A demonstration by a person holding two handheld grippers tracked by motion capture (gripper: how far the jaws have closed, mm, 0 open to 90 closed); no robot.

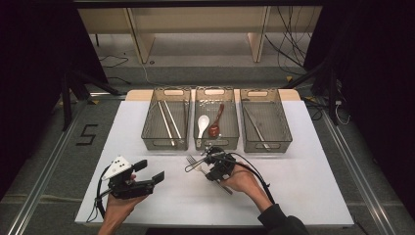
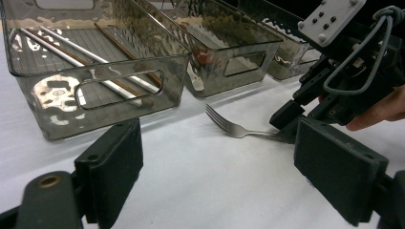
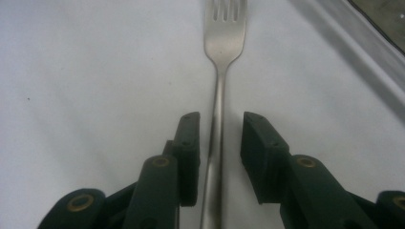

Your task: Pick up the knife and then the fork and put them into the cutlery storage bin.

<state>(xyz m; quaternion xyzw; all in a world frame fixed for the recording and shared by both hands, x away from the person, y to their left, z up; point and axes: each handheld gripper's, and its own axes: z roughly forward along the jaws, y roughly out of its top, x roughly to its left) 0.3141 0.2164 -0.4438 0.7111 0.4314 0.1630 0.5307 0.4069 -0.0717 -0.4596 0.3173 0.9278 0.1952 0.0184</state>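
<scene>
A metal fork point(image 1: 192, 161) point(image 2: 233, 129) point(image 3: 223, 43) lies flat on the white table just in front of the middle bin, tines pointing to the left in the high view. My right gripper point(image 1: 204, 166) point(image 3: 219, 121) point(image 2: 285, 128) is low over the fork's handle. Its jaws straddle the handle with a narrow gap on each side, so the pads are not pressing on it. My left gripper point(image 1: 149, 171) point(image 2: 217, 143) rests at the front left of the table, open wide with nothing between its jaws, pointing toward the fork.
Three clear bins stand in a row behind the fork. The left bin point(image 1: 164, 143) holds chopsticks, the middle bin point(image 1: 218, 144) a white spoon point(image 1: 202, 122) and a red-brown spoon point(image 1: 215, 128), the right bin point(image 1: 268, 145) a long metal utensil.
</scene>
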